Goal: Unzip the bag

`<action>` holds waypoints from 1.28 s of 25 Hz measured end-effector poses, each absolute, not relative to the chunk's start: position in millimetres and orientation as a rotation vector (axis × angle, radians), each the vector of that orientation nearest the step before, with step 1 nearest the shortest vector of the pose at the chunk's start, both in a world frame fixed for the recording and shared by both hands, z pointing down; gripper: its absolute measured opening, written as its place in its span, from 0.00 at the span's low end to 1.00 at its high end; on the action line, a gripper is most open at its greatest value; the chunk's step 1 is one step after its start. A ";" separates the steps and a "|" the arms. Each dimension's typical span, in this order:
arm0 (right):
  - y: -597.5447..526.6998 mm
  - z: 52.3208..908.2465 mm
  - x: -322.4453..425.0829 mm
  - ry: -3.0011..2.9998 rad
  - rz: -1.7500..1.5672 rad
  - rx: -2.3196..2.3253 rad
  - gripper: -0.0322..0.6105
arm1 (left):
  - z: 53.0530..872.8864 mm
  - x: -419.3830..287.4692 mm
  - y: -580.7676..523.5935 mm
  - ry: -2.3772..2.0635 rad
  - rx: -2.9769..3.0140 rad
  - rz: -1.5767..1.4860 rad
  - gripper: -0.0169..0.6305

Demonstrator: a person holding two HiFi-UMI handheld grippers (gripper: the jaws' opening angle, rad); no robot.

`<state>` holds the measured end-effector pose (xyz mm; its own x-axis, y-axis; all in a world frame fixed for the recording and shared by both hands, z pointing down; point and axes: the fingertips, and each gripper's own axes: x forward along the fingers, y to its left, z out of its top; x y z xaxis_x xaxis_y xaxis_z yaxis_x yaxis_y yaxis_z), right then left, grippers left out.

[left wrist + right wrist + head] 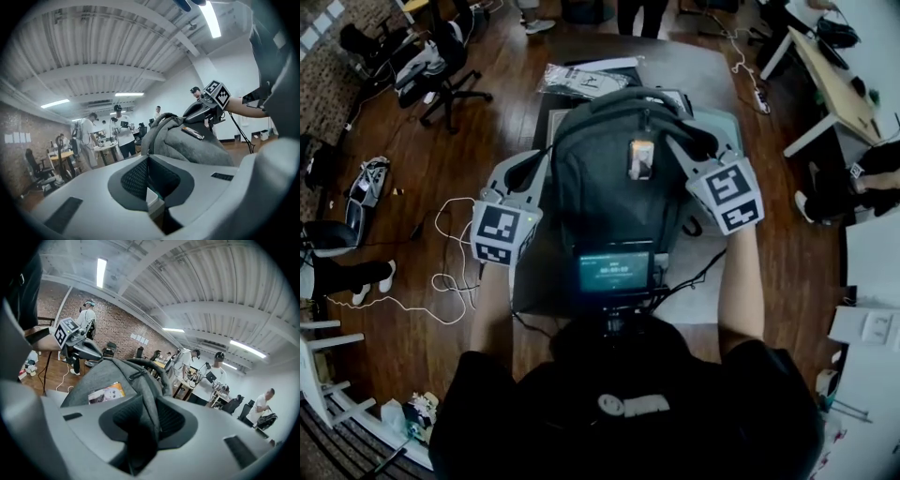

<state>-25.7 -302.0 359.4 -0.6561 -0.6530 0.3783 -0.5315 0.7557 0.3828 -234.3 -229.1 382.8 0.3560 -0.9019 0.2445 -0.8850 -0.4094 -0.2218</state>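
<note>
A grey backpack (619, 187) stands on the table with an orange tag (640, 159) on its front. My left gripper (548, 164) is at the bag's left side. In the left gripper view its jaws (149, 157) are shut, with a thin zipper pull (149, 149) pinched at their tips and the bag (187, 145) rising just behind. My right gripper (677, 142) is at the bag's upper right. In the right gripper view its jaws (147, 404) are shut on a fold of the bag's grey fabric (140, 380).
A plastic-wrapped package (581, 82) lies on the table (712, 84) behind the bag. A small screen (614, 270) sits in front of it. An office chair (441, 66) and white cables (450, 272) are on the floor to the left. People stand at desks (101, 136) in the background.
</note>
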 end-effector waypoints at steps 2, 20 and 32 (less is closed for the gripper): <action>-306.2 359.0 -24.2 -2.444 -0.334 0.901 0.21 | 404.3 -240.3 -221.5 1.746 -2.553 -0.498 0.04; -306.4 362.0 -20.2 -2.407 -0.352 0.918 0.21 | 517.2 -229.6 -178.1 1.792 -2.684 -0.556 0.04; -306.5 362.3 -20.8 -2.415 -0.358 0.917 0.22 | 567.8 -218.6 -151.1 1.815 -2.771 -0.627 0.04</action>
